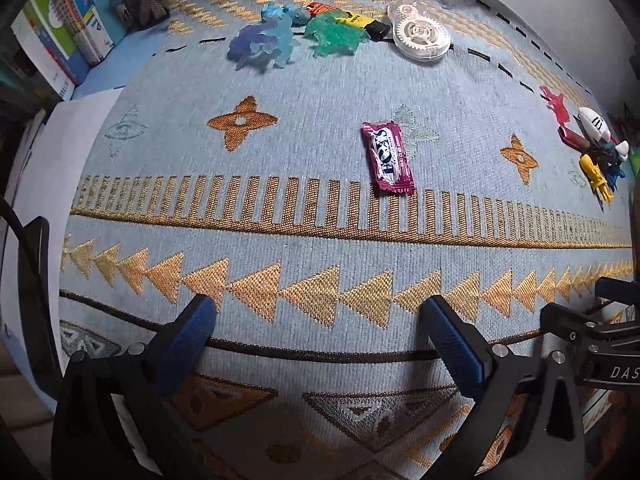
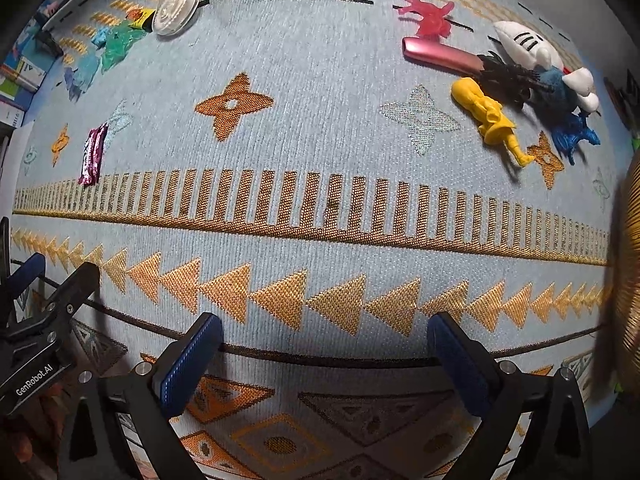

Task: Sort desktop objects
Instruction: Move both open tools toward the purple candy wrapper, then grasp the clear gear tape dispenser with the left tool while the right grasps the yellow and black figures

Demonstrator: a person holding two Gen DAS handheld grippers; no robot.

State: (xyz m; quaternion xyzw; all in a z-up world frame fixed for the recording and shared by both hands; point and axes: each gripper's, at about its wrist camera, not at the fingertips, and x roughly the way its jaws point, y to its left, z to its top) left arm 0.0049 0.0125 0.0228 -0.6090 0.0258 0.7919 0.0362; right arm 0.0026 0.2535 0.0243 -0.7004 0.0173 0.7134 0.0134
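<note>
Both tongs, left (image 1: 316,320) and right (image 2: 324,340), wide and empty above the cloth (image 1: 320,248); likely between picks, candy (image 1: 387,157) alone mid-cloth, probably next for a pile.

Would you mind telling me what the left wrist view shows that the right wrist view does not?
Only the left wrist view shows the upright books and a black marker cap beside the tape dispenser. Only the right wrist view shows a gold ribbed object at its right edge. Both share the patterned cloth, the candy wrapper, the yellow figure, and open, empty jaws.
</note>
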